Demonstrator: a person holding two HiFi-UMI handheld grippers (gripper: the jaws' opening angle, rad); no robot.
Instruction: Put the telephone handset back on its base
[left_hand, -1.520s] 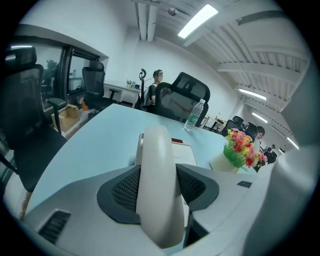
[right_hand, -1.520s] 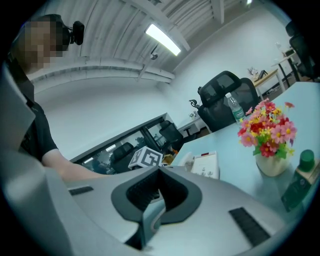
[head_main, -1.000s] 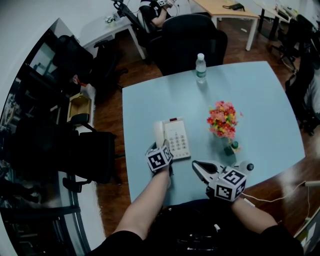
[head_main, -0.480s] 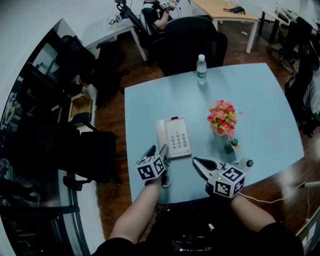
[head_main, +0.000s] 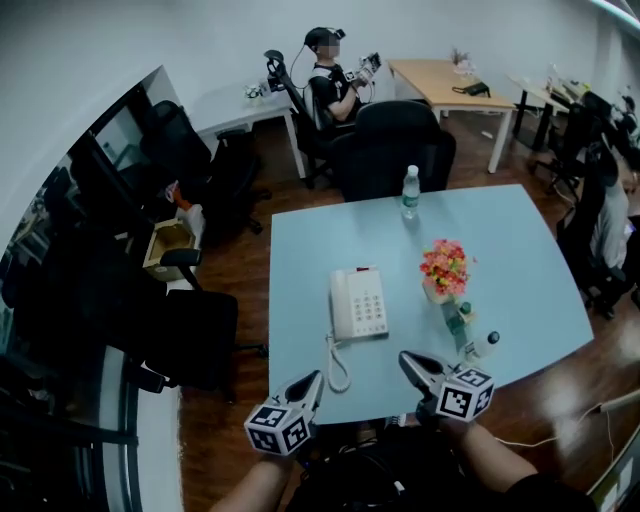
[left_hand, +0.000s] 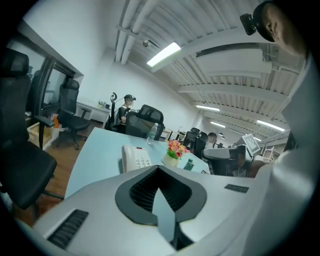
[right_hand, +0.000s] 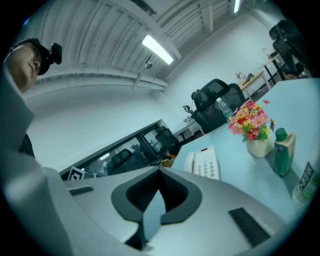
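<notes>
The white telephone (head_main: 360, 303) sits in the middle of the pale blue table (head_main: 510, 250). Its handset (head_main: 341, 305) lies in the cradle on the base's left side, and the coiled cord (head_main: 338, 365) trails toward me. My left gripper (head_main: 314, 379) hangs at the near table edge, well clear of the phone; its jaws have just been closing and stand shut with nothing between them. My right gripper (head_main: 408, 360) is over the near edge, shut and empty. The phone (left_hand: 136, 158) shows beyond the closed jaws in the left gripper view, and the phone (right_hand: 206, 163) also shows in the right gripper view.
A pot of flowers (head_main: 443, 272) stands right of the phone, with a green bottle (head_main: 455, 318) and a small bottle (head_main: 482, 345) nearer me. A water bottle (head_main: 409, 192) stands at the far edge. A black chair (head_main: 395, 145) faces the table; a person (head_main: 330, 80) sits beyond.
My left gripper let go of the handset, drew back from the phone to the near table edge and shut. The right gripper pulled back slightly. The handset stays on the base.
</notes>
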